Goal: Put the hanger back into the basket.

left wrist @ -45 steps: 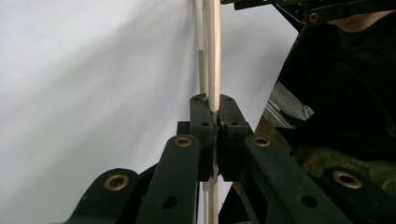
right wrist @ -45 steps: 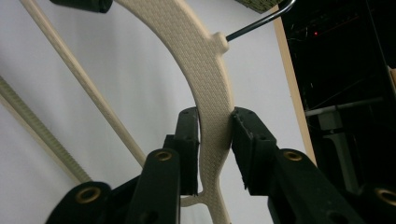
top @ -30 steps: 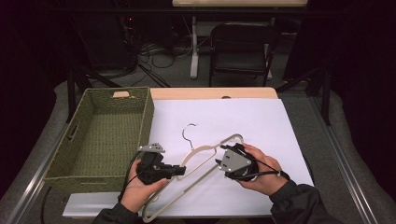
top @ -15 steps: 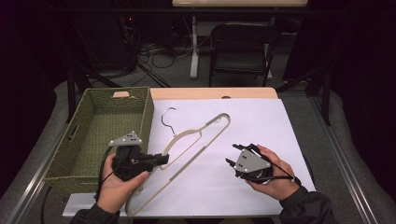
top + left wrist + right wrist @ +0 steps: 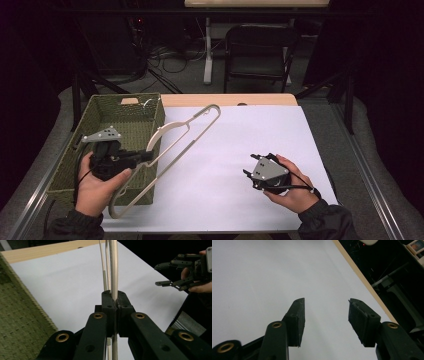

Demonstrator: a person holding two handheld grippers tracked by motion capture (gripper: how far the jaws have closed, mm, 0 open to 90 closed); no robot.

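A cream plastic clothes hanger (image 5: 182, 131) hangs in the air, slanting from the basket's near right corner up toward the table's far middle. My left gripper (image 5: 146, 156) is shut on its lower arm, over the basket's right wall. In the left gripper view the jaws pinch the hanger's bar (image 5: 113, 272) between them. My right gripper (image 5: 248, 174) sits low over the white sheet at the front right, open, with nothing between its fingers. In the right gripper view the open right gripper (image 5: 325, 322) looks onto bare white sheet. The hanger's wire hook lies over the basket and is hard to make out.
A green woven basket (image 5: 100, 112) stands at the table's left. A white sheet (image 5: 260, 130) covers most of the wooden table (image 5: 230, 100). A dark chair (image 5: 257, 50) and cables stand beyond the far edge.
My left gripper has carried the hanger leftward, from the sheet's middle to over the basket's right side. My right gripper has let go of the hanger, opened, and drawn back to the right.
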